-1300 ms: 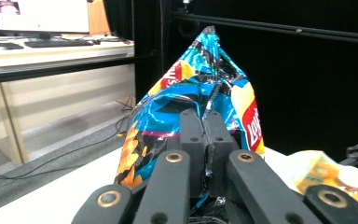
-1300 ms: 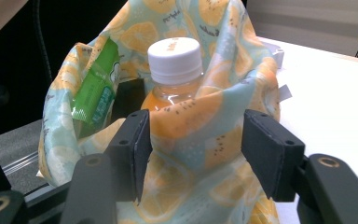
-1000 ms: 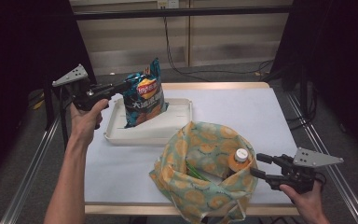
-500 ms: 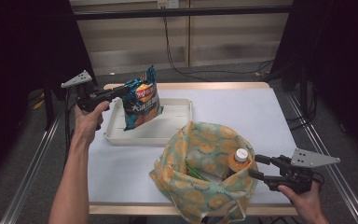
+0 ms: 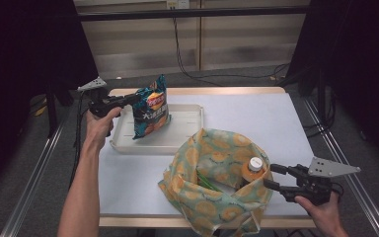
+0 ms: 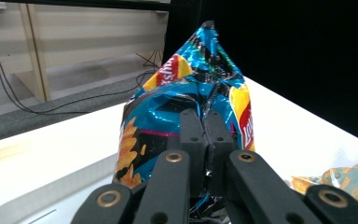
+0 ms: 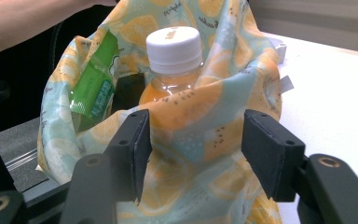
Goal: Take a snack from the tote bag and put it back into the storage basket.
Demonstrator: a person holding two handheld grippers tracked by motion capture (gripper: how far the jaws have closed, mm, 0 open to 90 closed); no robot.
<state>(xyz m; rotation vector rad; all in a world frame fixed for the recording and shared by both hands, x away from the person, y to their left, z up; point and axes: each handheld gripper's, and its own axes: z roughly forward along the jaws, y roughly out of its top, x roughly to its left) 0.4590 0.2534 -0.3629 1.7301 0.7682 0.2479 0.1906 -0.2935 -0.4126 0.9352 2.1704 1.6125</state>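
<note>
The left tool (image 5: 134, 98) was clenched on the upper edge of the chip bag (image 5: 151, 112), with both jaws pressed together over the foil. The left arm (image 5: 86, 168) reached forward along the left side of the surface (image 5: 256, 111), wrist level, tool pointing right. The bag stood upright at the left end of the tray (image 5: 187, 136); whether its lower edge rested on the tray floor could not be told. The right hand (image 5: 325, 217) sat at the near right corner, tool level and pointing left. The right tool (image 5: 274, 177) was released, jaws apart on either side of a fold of the cloth bag (image 5: 217, 192), just beside the bottle (image 5: 251, 170) inside it.
</note>
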